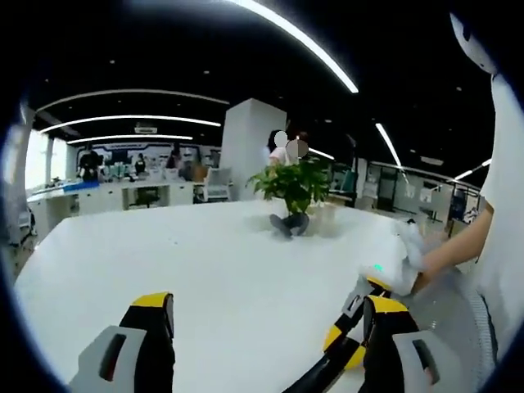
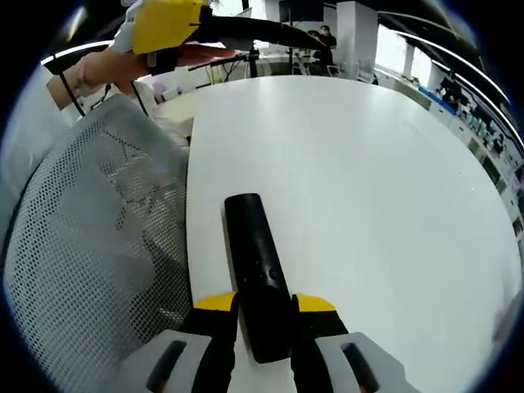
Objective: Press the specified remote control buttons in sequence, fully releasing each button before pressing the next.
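Black remote (image 2: pixel 258 274) clamped between right gripper (image 2: pixel 265 307) jaws, sticking forward over the white surface (image 2: pixel 368 188) edge, beside a mesh chair back (image 2: pixel 90 246). Left gripper (image 1: pixel 270 323) jaws wide apart, holding nothing, above the surface; potted plant (image 1: pixel 293 192) further back.

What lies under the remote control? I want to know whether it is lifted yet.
Under the black remote control the white table shows along its sides. The right claw grips its near end; whether it touches the table is hidden.
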Demonstrator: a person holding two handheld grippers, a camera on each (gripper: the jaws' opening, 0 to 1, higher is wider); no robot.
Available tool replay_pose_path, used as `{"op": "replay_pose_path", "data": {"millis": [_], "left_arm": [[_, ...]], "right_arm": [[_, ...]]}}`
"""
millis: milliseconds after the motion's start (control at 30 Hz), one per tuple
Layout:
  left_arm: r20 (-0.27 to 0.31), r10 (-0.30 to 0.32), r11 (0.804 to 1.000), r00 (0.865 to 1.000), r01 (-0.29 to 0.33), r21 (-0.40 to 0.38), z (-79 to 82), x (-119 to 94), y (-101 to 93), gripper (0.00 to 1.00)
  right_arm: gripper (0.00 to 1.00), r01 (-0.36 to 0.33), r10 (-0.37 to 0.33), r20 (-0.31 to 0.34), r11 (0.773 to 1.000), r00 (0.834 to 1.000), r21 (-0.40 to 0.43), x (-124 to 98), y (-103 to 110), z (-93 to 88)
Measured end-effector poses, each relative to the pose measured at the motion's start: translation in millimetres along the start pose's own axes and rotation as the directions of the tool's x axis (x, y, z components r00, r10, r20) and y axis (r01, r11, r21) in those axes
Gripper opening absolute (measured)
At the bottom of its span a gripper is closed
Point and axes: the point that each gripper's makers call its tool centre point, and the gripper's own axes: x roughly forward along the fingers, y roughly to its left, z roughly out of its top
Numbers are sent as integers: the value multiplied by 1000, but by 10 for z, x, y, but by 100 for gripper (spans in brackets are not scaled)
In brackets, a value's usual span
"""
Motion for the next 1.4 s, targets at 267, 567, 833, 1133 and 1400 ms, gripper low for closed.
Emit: {"op": "replay_pose_path", "data": {"millis": [267,567,833,1133,1400], "left_arm": [[23,29,999,999,-29,-21,11,-28,59,100],[55,41,998,998,-38,-50,67,-42,91,100],[67,50,997,997,-46,-68,38,-75,165,100],[70,63,996,996,-59,-62,32,-98,209,100],[66,64,996,996,-60,-59,46,-103,202,100]], "right_arm": [[22,14,-14,-4,1000,1000,5,-13,-105,38],[22,26,-26,-21,1000,999,-5,-18,-293,90],[22,38,-37,-27,999,999,6,-16,-500,126],[22,48,-47,-43,999,998,1,-11,-698,147],[22,53,-53,-52,999,997,-3,-7,-884,169]]}}
